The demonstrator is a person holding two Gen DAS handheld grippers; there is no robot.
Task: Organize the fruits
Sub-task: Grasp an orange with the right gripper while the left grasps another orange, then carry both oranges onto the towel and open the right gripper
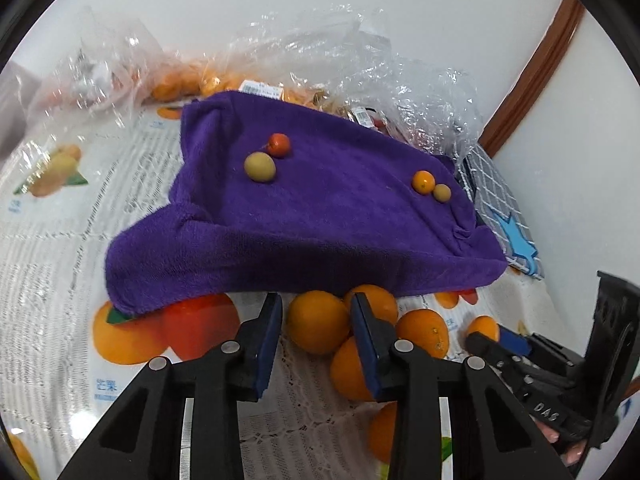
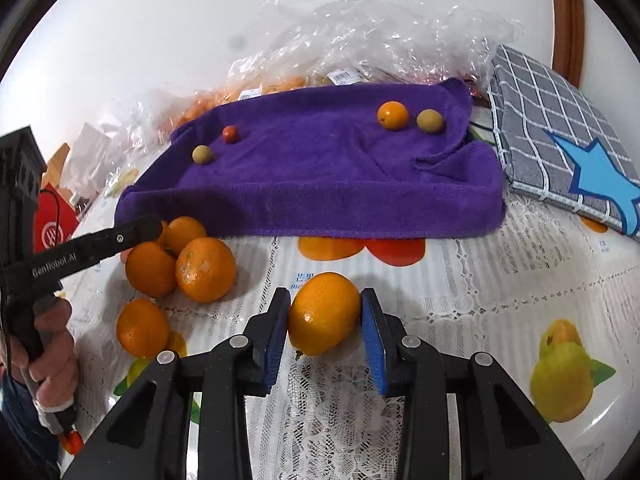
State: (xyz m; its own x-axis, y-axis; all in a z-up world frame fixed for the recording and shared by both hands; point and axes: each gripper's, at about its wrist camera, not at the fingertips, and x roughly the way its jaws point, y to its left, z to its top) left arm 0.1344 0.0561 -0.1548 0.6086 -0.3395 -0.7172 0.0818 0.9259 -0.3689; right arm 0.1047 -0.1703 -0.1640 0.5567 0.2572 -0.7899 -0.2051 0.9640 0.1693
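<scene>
We see a large round orange (image 2: 324, 313) resting on the lace-covered tablecloth, set apart from a cluster of four similar glossy oranges (image 2: 206, 269) lying touching one another near the front edge of a rumpled purple terry towel (image 2: 320, 168). On the towel sit two pairs: a small red fruit (image 2: 229, 134) beside a dull yellow-green one (image 2: 202, 155), and a small orange fruit (image 2: 393, 115) beside another yellow-green one (image 2: 430, 121).
</scene>
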